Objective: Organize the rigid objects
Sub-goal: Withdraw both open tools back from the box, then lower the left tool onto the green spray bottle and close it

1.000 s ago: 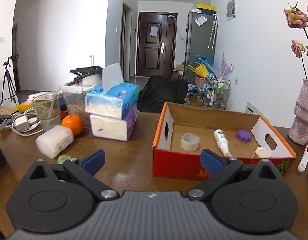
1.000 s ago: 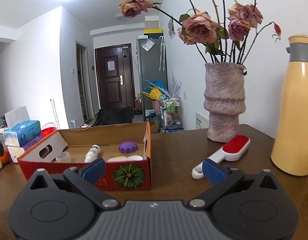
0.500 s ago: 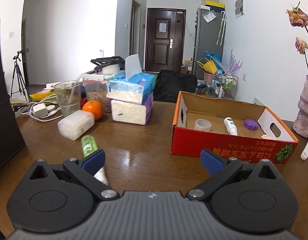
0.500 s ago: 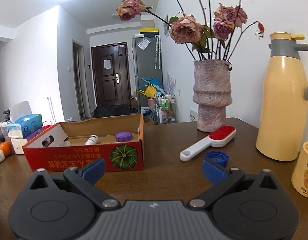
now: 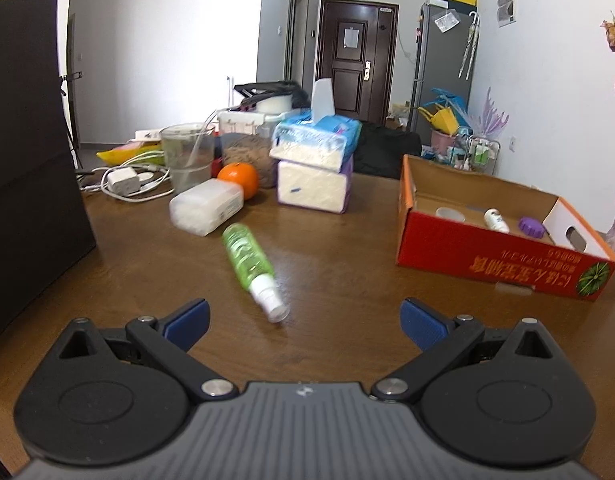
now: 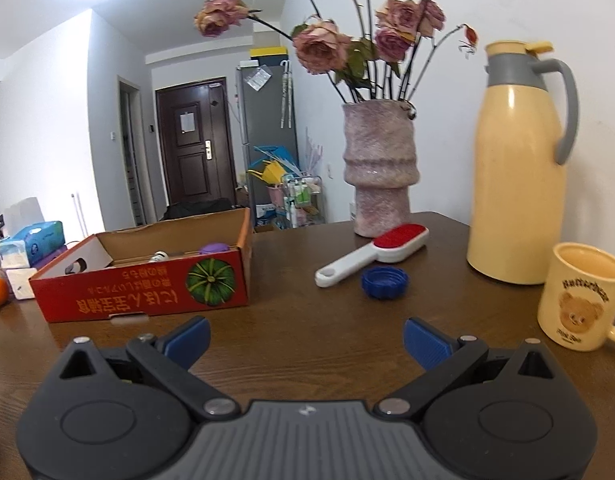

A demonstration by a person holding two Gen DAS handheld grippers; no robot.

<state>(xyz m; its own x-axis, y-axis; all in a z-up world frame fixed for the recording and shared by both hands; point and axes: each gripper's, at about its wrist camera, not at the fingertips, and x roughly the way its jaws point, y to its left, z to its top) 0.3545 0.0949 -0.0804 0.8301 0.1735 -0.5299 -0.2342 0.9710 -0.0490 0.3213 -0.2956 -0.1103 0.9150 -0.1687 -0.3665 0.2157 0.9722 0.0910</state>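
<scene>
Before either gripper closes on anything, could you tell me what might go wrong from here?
1. The green spray bottle lies on its side on the table, ahead of the open left gripper; being round, it may roll if one finger touches it first.
2. The blue cap sits close beside the lint brush, so the open right gripper could knock the brush while reaching.
3. The bear mug stands near that gripper's right side and could be bumped.
</scene>
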